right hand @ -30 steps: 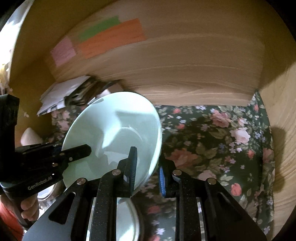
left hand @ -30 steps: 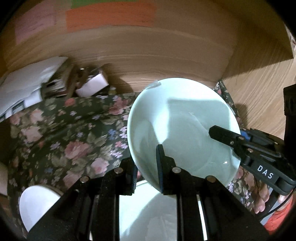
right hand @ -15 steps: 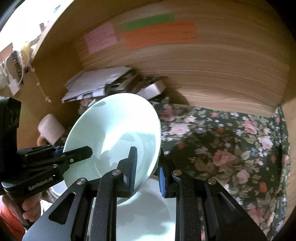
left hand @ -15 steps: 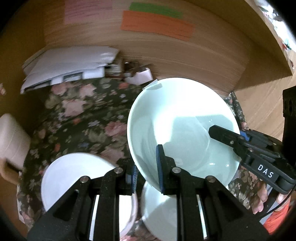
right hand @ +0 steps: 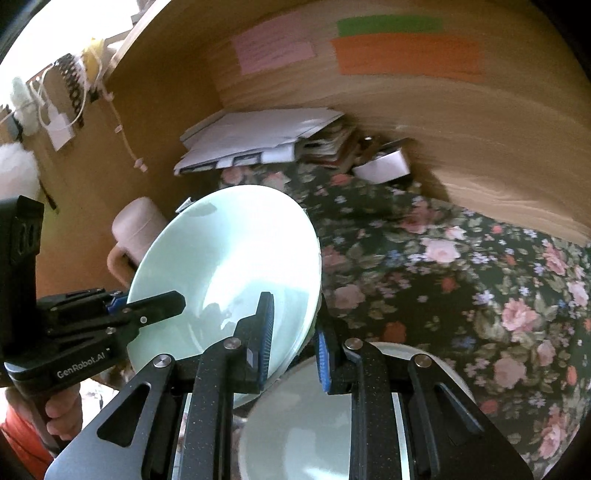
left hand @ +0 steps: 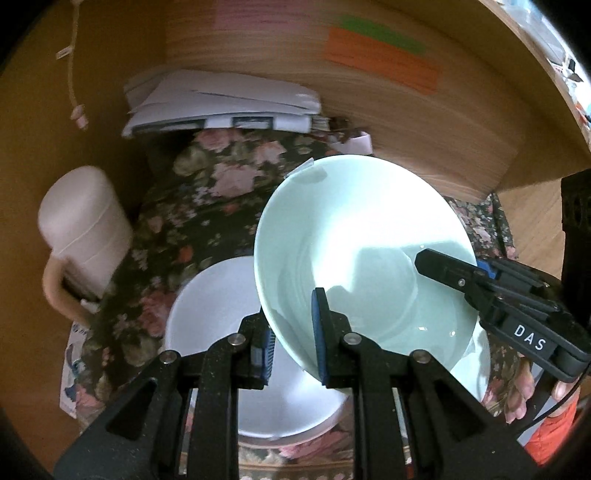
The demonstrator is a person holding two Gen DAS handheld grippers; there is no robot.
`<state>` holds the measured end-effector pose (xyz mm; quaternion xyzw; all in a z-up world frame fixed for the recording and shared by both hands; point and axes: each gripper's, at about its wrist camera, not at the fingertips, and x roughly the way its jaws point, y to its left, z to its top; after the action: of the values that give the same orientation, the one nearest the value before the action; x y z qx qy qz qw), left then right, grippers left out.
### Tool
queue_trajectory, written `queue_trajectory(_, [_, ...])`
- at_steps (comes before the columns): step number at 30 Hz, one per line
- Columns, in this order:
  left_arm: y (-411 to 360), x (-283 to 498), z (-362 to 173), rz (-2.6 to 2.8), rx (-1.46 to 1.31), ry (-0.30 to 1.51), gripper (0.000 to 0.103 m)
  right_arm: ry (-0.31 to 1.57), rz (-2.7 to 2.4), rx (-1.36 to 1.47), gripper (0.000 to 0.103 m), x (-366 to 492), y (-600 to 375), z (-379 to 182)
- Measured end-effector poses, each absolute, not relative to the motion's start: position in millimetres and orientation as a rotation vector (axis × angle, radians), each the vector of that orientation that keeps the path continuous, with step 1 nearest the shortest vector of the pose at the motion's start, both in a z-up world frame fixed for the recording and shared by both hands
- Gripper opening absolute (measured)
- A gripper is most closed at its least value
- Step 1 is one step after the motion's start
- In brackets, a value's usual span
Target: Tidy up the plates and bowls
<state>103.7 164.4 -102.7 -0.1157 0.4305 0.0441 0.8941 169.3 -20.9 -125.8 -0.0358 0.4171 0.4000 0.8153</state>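
Held bowl: a pale green, glossy ceramic bowl is lifted and tilted above the floral cloth, gripped at two places on its rim.
Left gripper: the black two-finger left gripper, with blue pads, is clamped tight on the bowl's near rim, one finger inside, one outside.
Right gripper: the black right gripper is pinched closed on the opposite rim of the same bowl, one finger inside, one outside; a hand shows beneath it in the left wrist view.
Landmark: the counter is covered by a dark cloth printed with pink roses, inside a wooden alcove.
White bowl: a white round ceramic bowl sits on the cloth, directly below and to the left of the held bowl.
Second green piece: another pale green dish lies on the cloth under the held bowl's right edge; its shape is mostly hidden.
Mug: a cream ceramic mug with a handle stands at the cloth's left edge.
Papers: a stack of white papers lies at the cloth's far edge against the wooden back wall.
Notes: pink, green and orange paper notes are stuck on that wall above the papers.
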Motion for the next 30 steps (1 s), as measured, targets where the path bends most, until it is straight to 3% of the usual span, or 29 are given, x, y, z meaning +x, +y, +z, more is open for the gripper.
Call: queue_trajectory(30, [201, 74, -146, 0.183, -0.260, 0.963, 0.018, 0.984, 0.919, -0.175, 0.022, 147, 25, -169])
